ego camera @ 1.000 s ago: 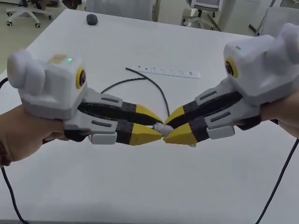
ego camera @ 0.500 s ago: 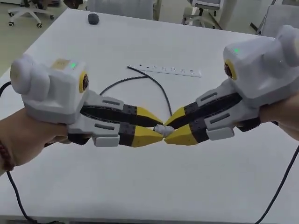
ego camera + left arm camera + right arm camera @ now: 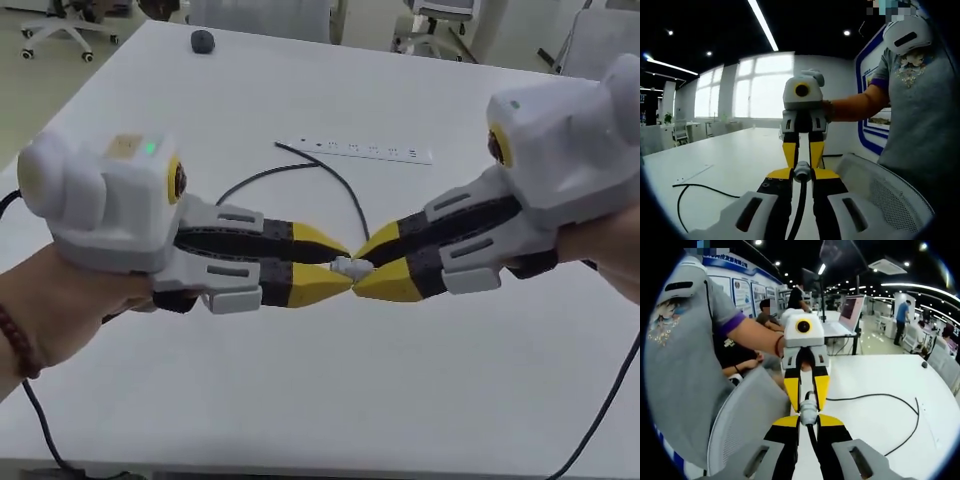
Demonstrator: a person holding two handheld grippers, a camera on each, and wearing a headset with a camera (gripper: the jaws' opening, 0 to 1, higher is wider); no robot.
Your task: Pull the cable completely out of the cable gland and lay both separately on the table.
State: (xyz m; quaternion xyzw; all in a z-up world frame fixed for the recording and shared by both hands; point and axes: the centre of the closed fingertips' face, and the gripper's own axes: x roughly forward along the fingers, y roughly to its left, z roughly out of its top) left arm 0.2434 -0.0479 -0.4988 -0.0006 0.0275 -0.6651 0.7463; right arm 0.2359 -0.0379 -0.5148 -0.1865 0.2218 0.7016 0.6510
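Left gripper (image 3: 338, 268) and right gripper (image 3: 364, 268) pinch the cable gland (image 3: 349, 267) — cable (image 3: 340, 185) trailing

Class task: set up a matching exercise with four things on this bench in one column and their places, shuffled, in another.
1 cable gland
2 cable
3 power strip
4 dark round object

A far end of the table
B pinched between left claw and right claw
C lying straight, mid-table
D curving across the tabletop behind the claws

Pairs: 1-B, 2-D, 3-C, 4-A
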